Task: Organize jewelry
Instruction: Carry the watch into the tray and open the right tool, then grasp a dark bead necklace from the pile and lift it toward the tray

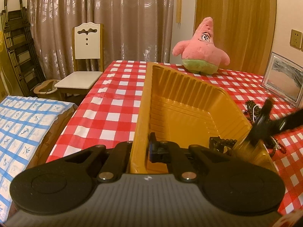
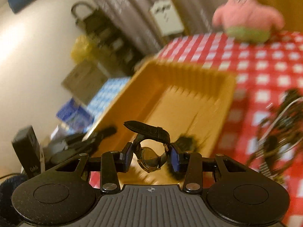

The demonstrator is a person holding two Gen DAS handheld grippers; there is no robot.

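Red-and-white checked tablecloth (image 1: 117,102) spread across the whole table, pink starfish plush (image 1: 201,51) parked at the far edge, framed picture (image 1: 282,81) propped far right, white-backed chair (image 1: 87,56) off the far left corner. Front and centre, ribbed yellow plastic tray (image 1: 180,102), tilted up off the cloth, open mouth angled right toward the jewelry, probably to make drop-offs easy. Left gripper (image 1: 144,151) clenched tight on the tray's near-left wall, one finger outside, one inside with its blue pad against the plastic, steadying the tray. Dark beaded bracelet (image 1: 225,143) already lying in the tray's near right corner. More to sort on the cloth just right of the tray: tangled pile of beads and chains (image 1: 253,111), dark beads with a pale strand through them, individual pieces too blurred to name. Right gripper (image 2: 151,158) over the tray's near right edge, heavily smeared in the left wrist view, sharp in its own. Wristwatch (image 2: 149,158) caught between its blue pads, grasped across the case and the strap ends, dial edge-on, black leather strap (image 2: 147,128) arching up and over toward the tray. Grip across the rigid case, sensibly, since the limp strap would slip. Watch not yet in the tray; likely next, a release over the open floor beside the bracelet.
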